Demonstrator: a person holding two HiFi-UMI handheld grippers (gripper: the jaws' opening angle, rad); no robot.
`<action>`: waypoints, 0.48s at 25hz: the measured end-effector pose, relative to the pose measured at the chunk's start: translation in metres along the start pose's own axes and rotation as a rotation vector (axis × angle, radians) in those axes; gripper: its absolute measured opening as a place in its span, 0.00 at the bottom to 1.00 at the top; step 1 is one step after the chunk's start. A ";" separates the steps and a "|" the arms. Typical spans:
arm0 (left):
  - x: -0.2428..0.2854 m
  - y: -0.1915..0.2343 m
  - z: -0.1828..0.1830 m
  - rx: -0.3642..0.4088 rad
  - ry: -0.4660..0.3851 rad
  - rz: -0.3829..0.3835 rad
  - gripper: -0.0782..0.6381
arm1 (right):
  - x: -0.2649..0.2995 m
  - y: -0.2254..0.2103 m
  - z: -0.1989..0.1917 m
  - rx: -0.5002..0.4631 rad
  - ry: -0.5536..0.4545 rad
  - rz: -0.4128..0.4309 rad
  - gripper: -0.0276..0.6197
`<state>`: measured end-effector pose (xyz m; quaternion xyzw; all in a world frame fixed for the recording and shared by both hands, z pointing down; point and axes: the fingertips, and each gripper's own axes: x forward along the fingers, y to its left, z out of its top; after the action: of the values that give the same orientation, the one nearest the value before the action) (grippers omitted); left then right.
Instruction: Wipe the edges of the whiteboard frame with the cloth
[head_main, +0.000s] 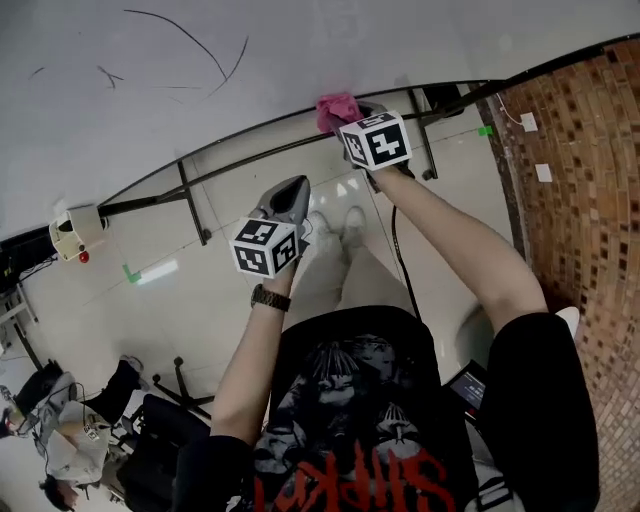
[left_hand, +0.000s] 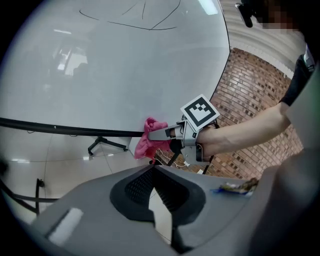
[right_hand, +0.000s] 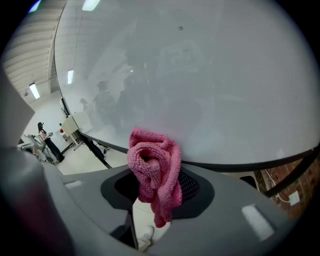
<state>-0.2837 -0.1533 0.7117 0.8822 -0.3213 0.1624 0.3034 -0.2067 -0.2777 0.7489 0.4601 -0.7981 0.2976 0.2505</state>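
Observation:
The whiteboard (head_main: 300, 50) fills the top of the head view, and its dark lower frame edge (head_main: 250, 135) curves across below it. My right gripper (head_main: 347, 112) is shut on a bunched pink cloth (head_main: 336, 107) that is pressed against that edge. In the right gripper view the cloth (right_hand: 154, 172) hangs between the jaws, right at the frame edge (right_hand: 240, 165). My left gripper (head_main: 290, 190) is lower and to the left, away from the board. It is shut (left_hand: 153, 167) with nothing in it. From it I see the right gripper (left_hand: 156, 134) and the cloth (left_hand: 149, 141).
Black marker strokes (head_main: 205, 45) cross the board. The stand's dark struts (head_main: 192, 205) run under it over a pale floor. A brick wall (head_main: 580, 180) stands to the right. A white box (head_main: 75, 230) sits at the left, and black chairs (head_main: 150, 440) at the lower left.

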 end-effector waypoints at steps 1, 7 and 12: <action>-0.002 0.002 0.002 0.002 -0.004 0.003 0.11 | 0.001 -0.002 0.003 -0.020 0.017 0.002 0.27; -0.010 0.008 0.018 0.000 -0.002 0.004 0.11 | -0.005 0.005 0.009 -0.104 0.092 0.000 0.27; 0.011 -0.009 0.025 0.036 0.011 -0.041 0.11 | -0.021 -0.015 0.002 -0.044 0.103 0.015 0.27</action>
<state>-0.2673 -0.1696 0.6939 0.8930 -0.2986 0.1669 0.2927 -0.1840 -0.2733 0.7369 0.4325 -0.7939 0.3053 0.2992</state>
